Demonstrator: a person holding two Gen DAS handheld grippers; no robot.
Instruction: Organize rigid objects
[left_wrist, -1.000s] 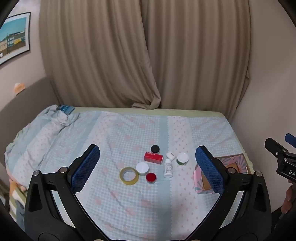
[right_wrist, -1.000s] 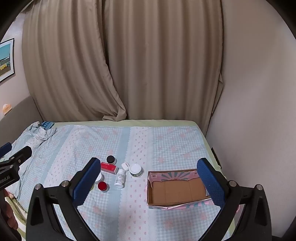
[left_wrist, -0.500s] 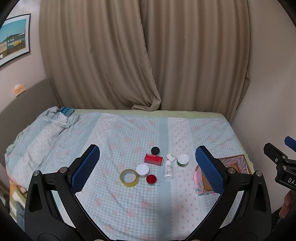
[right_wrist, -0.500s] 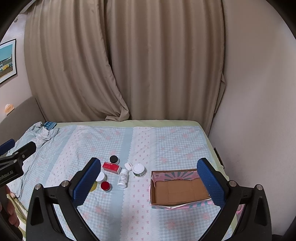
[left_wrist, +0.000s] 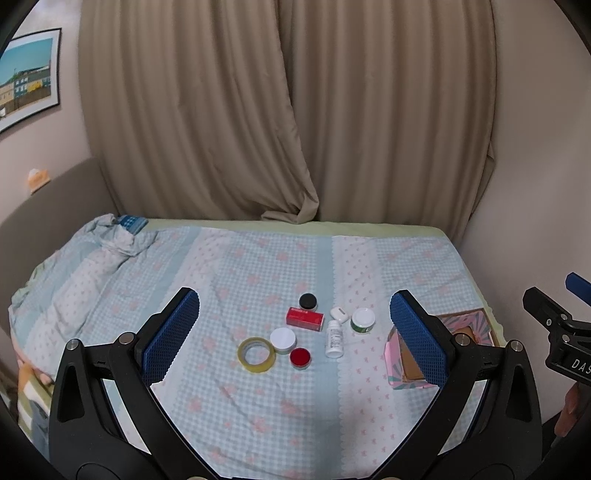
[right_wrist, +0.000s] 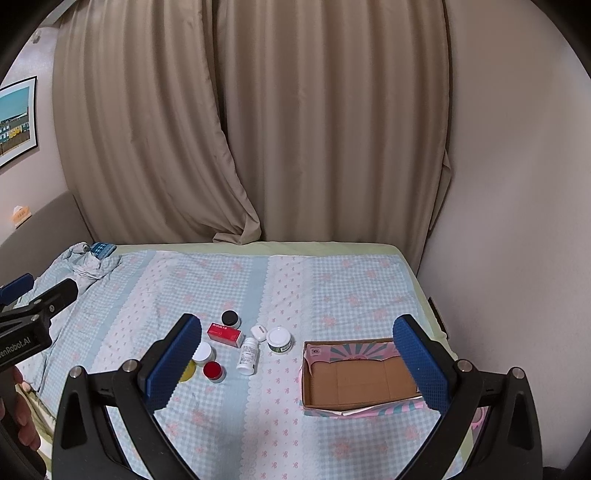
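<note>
Left tongs (left_wrist: 295, 332) spread wide, nothing between the blue pads, held high above the bed (left_wrist: 184, 266); right tongs (right_wrist: 295, 354) likewise spread wide and empty, also well above the bedspread; no contact with anything yet. Ahead of the left tongs, framed between their pads, the cluster: tape roll (left_wrist: 256, 355) nearest, white-lidded jar (left_wrist: 283, 340) touching or just beside it, red-lidded jar (left_wrist: 300, 357) beside that, white bottle (left_wrist: 334, 338) lying on its side, red box (left_wrist: 305, 318) beyond, black-lidded jar (left_wrist: 308, 301) farthest, small white case (left_wrist: 339, 314) and green jar with white lid (left_wrist: 362, 321) toward the right pad. Ahead of the right tongs and toward their right pad, the open cardboard box (right_wrist: 354, 373), empty, well apart from the cluster; presumably the destination. Risks, as judged: items sit tightly packed, so a descending pad may knock a neighbour; the lying bottle may roll; the soft bedding gives under pressure, so a jar may tip during closure; the light box may slide if struck on its wall.
</note>
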